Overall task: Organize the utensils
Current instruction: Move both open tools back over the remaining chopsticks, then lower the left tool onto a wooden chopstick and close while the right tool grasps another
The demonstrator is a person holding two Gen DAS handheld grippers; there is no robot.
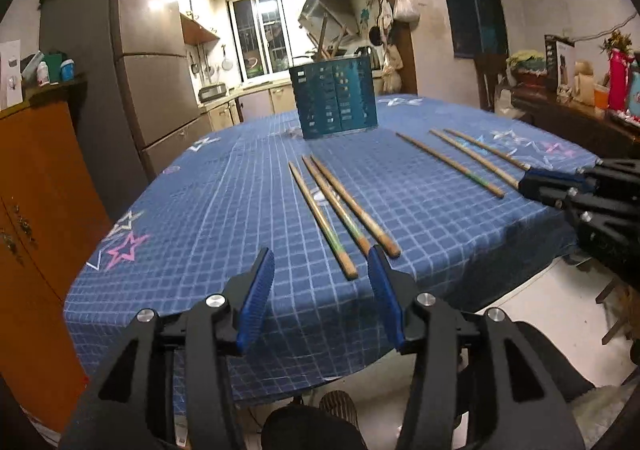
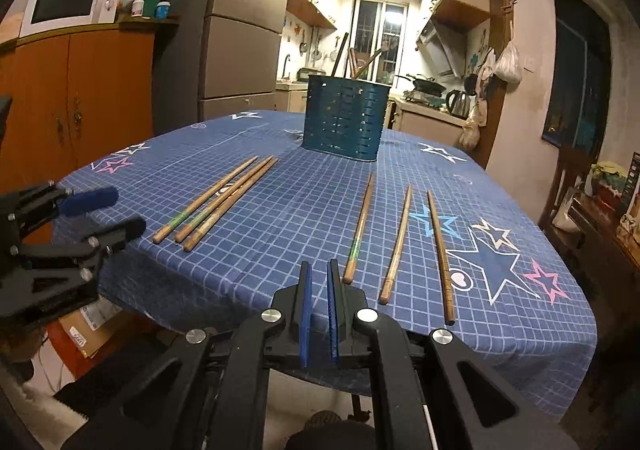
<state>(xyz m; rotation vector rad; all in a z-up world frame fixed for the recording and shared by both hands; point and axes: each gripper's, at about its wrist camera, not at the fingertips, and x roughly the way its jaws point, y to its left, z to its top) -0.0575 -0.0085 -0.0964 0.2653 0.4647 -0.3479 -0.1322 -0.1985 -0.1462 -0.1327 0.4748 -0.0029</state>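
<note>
Over the tablecloth (image 1: 240, 190), left tongs (image 1: 321, 270) gape, right tongs (image 2: 319, 282) closed empty; no legible writing.

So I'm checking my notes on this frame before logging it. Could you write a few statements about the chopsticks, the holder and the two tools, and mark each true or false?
1. Six chopsticks lie on the tablecloth, in a left group of three and a right group of three. True.
2. The blue holder is empty. False: a few utensils already stand in it.
3. The left tool is open with nothing between its pads. True.
4. The right tool grips a chopstick. False: it is shut on nothing.
5. The holder lies on its side. False: it stands upright.
</note>
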